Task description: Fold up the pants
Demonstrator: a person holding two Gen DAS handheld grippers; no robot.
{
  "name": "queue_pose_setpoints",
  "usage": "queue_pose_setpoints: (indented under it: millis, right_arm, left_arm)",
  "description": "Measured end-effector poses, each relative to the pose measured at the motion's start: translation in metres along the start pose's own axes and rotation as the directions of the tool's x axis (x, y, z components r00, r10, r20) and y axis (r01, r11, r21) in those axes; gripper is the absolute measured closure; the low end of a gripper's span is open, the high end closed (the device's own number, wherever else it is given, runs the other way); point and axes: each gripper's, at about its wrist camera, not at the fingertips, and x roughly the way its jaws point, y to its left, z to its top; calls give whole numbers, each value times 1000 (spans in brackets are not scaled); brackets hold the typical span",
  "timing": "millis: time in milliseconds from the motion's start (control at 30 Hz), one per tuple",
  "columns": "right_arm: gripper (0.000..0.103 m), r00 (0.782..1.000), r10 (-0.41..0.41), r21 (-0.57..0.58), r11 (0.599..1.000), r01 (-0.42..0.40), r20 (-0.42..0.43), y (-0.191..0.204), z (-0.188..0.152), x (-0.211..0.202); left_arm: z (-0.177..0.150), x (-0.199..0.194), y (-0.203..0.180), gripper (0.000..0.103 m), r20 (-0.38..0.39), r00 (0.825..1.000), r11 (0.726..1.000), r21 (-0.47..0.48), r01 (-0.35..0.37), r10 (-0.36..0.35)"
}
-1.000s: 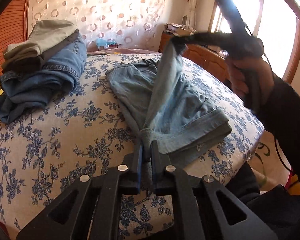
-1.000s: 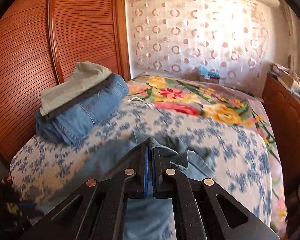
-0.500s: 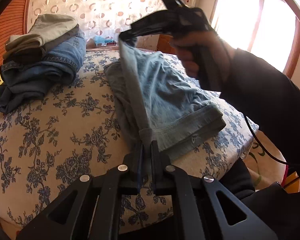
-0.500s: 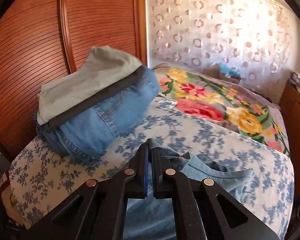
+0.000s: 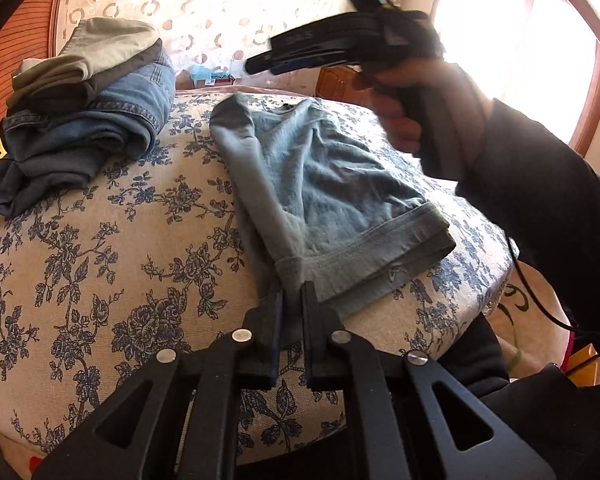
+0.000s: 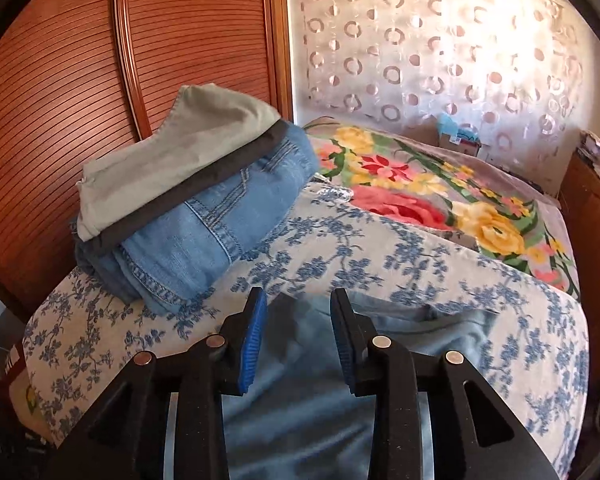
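While my left gripper (image 5: 291, 292) pinches one hem corner of the pale blue jeans (image 5: 332, 184), its two fingers pressed together on the cloth at the lower middle of the left wrist view, the jeans lie folded on the blue-flowered bedspread (image 5: 112, 248). Their long axis runs from that pinched hem up toward the upper middle of the frame, tilting slightly left, with the hemmed end nearest me and the far end pointing at the patterned curtain (image 5: 220, 4). One thick hem band stretches from the pinch toward the right of the frame. My right gripper (image 5: 260, 65) hovers in the upper middle of that view, above the far end of the jeans and apart from them, held in my right hand (image 5: 416, 96), with a dark sleeve (image 5: 540, 192) behind it. Seen from the right wrist view, its jaws have just been opening: the two blue pads (image 6: 252, 340) stand spread, the denim lying below and between them but not pressed. I count one pair being folded, and one pile of folded clothes (image 6: 188, 208) at the left of both views, holding one greyish-green piece on top, a dark layer under it, and blue denim at the bottom. One bright flowered blanket (image 6: 440, 196) lies beyond.
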Motion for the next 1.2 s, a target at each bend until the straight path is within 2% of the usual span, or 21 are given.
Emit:
queue_pose_setpoints:
  millis: [167,267,533,667,733,833,867,1000,1067,1200]
  right_arm:
    - [69,1000,-29,9,1000,29,11,-9,-17,-23]
    - [69,998,-67,39,997,67,6,-15,-35,-36]
    - [69,996,-84,122,989,86,-20,-18,-94,-65]
    - [69,996,-90,136,986,92,-26,-14,-114,-74]
    - [69,996,-85,138,987,88,-24,-13,-124,-82]
    - [69,996,-87,147,985,89,-23,-13,-132,-87]
    - [66,996,-89,147,985,91,-22,-12,-134,-89]
    - [44,996,-85,168,982,87,-21,-14,-139,-92]
    - [38,997,-79,169,982,81,-20,-13,-142,-93]
    - [37,994,-108,143,983,111,-27,-6,-147,-93]
  left_arm:
    - [3,3,-3,94,-9,999,999,13,-31,31]
    - [5,2,0,90,-9,999,1000,4,-31,31]
    - [16,-10,6,55,30,998,998,0,-59,59]
    - [26,-11,9,50,39,996,996,1,-86,86]
    - [31,-8,12,34,40,995,996,-3,-89,89]
    - [38,-2,15,24,43,996,997,-11,-74,75]
    - [41,0,14,24,41,996,997,-6,-77,77]
    - [49,8,12,24,49,994,995,10,-100,99]
    - [53,13,12,24,48,994,995,11,-101,100]
    - [61,23,13,24,38,995,996,18,-89,88]
